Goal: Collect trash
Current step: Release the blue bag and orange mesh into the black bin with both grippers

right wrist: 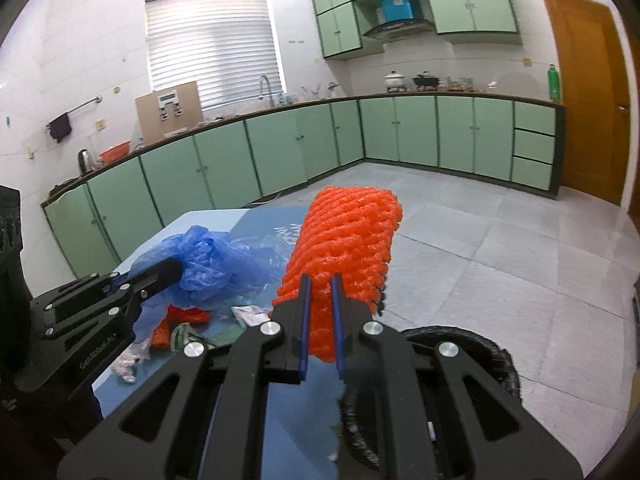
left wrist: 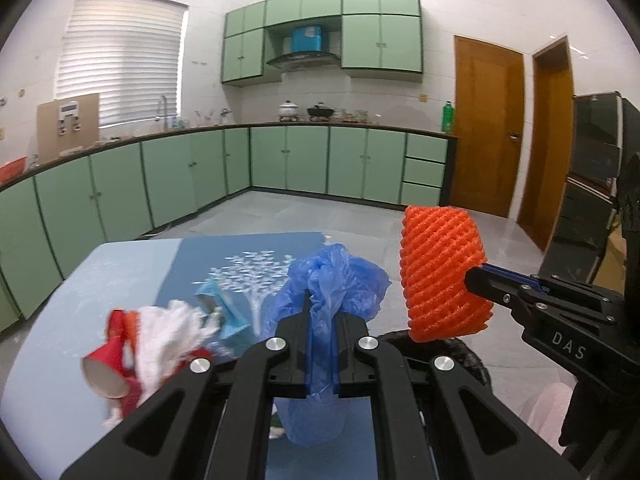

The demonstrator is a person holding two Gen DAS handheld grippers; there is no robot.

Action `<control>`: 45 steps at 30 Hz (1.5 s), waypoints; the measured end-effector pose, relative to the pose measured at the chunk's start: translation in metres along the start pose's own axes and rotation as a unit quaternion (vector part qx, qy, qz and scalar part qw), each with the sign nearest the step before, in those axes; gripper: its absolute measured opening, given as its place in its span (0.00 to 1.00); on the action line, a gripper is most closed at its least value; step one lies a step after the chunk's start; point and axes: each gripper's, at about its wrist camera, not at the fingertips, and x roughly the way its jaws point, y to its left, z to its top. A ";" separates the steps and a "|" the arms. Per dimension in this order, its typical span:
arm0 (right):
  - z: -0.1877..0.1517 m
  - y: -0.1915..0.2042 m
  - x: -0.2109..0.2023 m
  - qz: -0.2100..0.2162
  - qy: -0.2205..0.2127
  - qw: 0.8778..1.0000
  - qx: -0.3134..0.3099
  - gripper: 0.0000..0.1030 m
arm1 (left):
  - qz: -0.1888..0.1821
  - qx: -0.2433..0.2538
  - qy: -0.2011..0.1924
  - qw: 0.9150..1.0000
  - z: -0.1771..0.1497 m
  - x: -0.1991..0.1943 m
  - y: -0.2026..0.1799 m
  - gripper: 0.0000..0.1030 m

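I hold both loads clear above the table, presumably to carry them to the black-rimmed bin just beside it. My left gripper pinches one blue plastic bag; my right gripper clamps one orange foam net. Several scraps remain, including one red paper cup.

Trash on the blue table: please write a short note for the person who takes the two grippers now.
Left gripper: shut on the blue plastic bag, held above the table.
Right gripper: shut on the orange foam net, also lifted.
Black bin: beside the table, below the right gripper.
Done: two pieces picked up.
Left: drop both in, then collect the red paper cup, white tissue and small wrappers.
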 end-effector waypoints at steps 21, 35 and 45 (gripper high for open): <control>-0.048 -0.121 0.014 -0.120 0.040 0.990 0.063 0.09 | -0.088 0.035 0.055 0.994 -0.006 0.096 -0.099 0.06; -0.073 -0.167 0.043 -0.156 0.081 0.979 0.100 0.23 | -0.124 0.057 0.110 0.984 -0.022 0.154 -0.133 0.21; -0.076 -0.164 0.028 -0.189 0.060 0.974 0.113 0.83 | -0.110 0.046 0.094 0.988 -0.016 0.135 -0.110 0.53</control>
